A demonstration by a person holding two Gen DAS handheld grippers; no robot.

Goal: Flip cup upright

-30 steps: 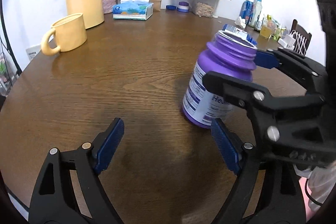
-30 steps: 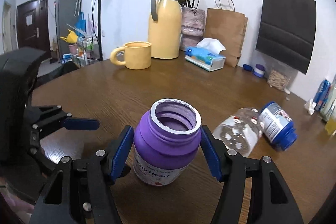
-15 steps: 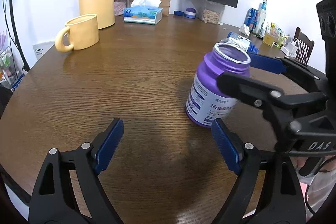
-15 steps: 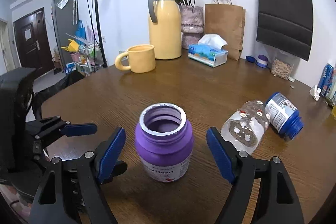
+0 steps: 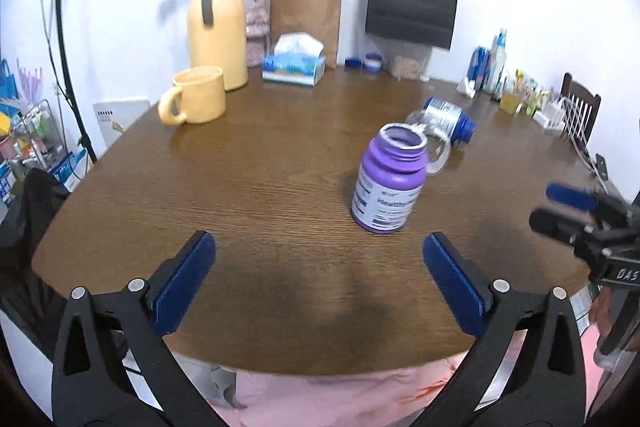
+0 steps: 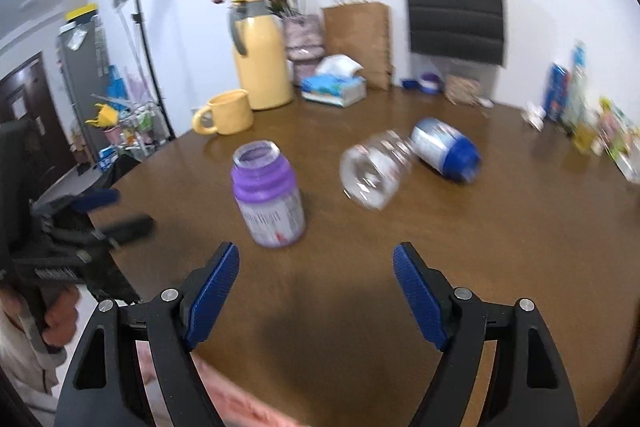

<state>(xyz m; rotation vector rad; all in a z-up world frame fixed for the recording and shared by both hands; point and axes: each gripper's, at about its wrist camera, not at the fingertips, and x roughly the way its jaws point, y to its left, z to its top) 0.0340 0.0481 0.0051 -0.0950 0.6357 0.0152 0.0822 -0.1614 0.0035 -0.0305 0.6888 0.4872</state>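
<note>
A purple open-mouthed jar stands upright on the brown wooden table; it also shows in the right wrist view. A clear glass cup lies on its side behind it, next to a blue-capped bottle, also on its side. My left gripper is open and empty, near the table's front edge. My right gripper is open and empty, drawn back from the jar; it shows at the right of the left wrist view.
A yellow mug stands upright at the far left beside a yellow thermos. A tissue box, paper bags and small bottles line the back. The table's front edge is close to both grippers.
My right gripper opened, let go of the purple jar and pulled back. The jar now stands free and upright. My left gripper also drew back and rose.
</note>
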